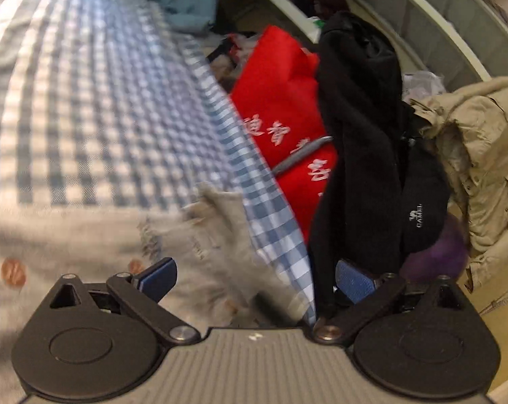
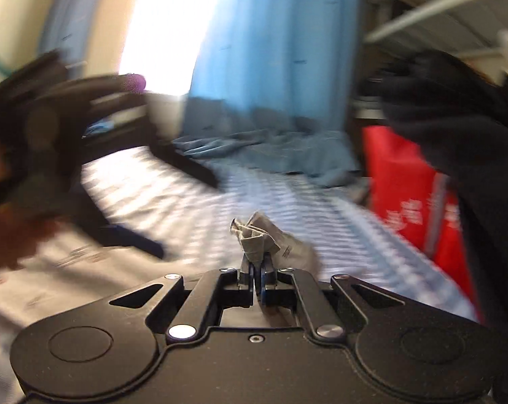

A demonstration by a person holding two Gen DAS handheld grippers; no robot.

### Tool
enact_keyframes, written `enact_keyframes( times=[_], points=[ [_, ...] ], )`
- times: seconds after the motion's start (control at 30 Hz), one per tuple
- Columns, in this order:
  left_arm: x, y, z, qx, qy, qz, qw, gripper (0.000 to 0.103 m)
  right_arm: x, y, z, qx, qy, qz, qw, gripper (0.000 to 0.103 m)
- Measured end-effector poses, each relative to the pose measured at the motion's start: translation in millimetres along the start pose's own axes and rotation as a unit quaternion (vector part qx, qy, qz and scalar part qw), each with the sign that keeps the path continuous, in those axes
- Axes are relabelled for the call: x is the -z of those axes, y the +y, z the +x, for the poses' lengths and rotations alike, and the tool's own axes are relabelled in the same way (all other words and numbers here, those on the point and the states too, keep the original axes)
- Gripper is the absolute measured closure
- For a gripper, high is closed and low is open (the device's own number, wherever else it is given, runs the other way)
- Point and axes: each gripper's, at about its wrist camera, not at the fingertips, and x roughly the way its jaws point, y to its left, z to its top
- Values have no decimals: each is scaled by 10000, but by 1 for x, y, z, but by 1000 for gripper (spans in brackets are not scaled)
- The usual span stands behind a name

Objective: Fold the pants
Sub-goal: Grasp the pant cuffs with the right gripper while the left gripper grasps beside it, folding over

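right claw (image 2: 256, 271) pinching bunched grey pants (image 2: 259, 235) over checked bed sheet (image 2: 193, 208); left claw (image 1: 254, 279) gaping apart, gripping nothing, pants (image 1: 233, 235) lying between.

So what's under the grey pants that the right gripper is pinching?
Under the grey pants, held by the right gripper, lies the blue checked sheet. Whatever the fabric covers is hidden.

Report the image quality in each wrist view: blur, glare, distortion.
Left wrist view: checked bedsheet and grey pants smear with motion blur; red bag stays fairly sharp; fisheye bends the white rails. Right wrist view: heavy blur throughout, window blown out to white; only the right gripper and its pinched grey cloth look crisp.
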Motion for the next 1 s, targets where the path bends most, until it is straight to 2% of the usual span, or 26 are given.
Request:
enact_keyframes(
  times=[0.03,0.1,0.2,0.37,0.5,0.67,0.73,0.8,0.87,1.0],
  points=[
    [4,5,0,-123,-4,-53,9999,2,4,16,-1,-127,104,-182,9997,100],
    [12,15,-1,-426,-42,-176,9989,10,15,43,0,-261,269,-550,9978,100],
    [23,24,-3,-742,-155,-175,9970,26,36,73,4,-110,434,-1111,9928,98],
    [29,13,-1,-1185,-279,174,9924,38,46,80,6,49,391,-920,9950,95],
    [31,4,-1,-1470,-272,406,9879,42,47,78,5,104,360,-830,9958,94],
    [33,-1,0,-1590,-276,423,9860,47,49,79,1,127,355,-795,9961,93],
    [32,-2,0,-1737,-261,421,9836,59,48,80,1,144,369,-794,9961,93],
    [30,-1,0,-1906,-208,396,9806,86,47,82,1,184,385,-807,9958,93],
    [29,4,-4,-1877,-203,216,9818,96,45,84,1,211,410,-822,9955,93],
    [29,11,-17,-1722,-292,98,9846,98,39,92,-2,262,452,-895,9946,97]
  ],
)
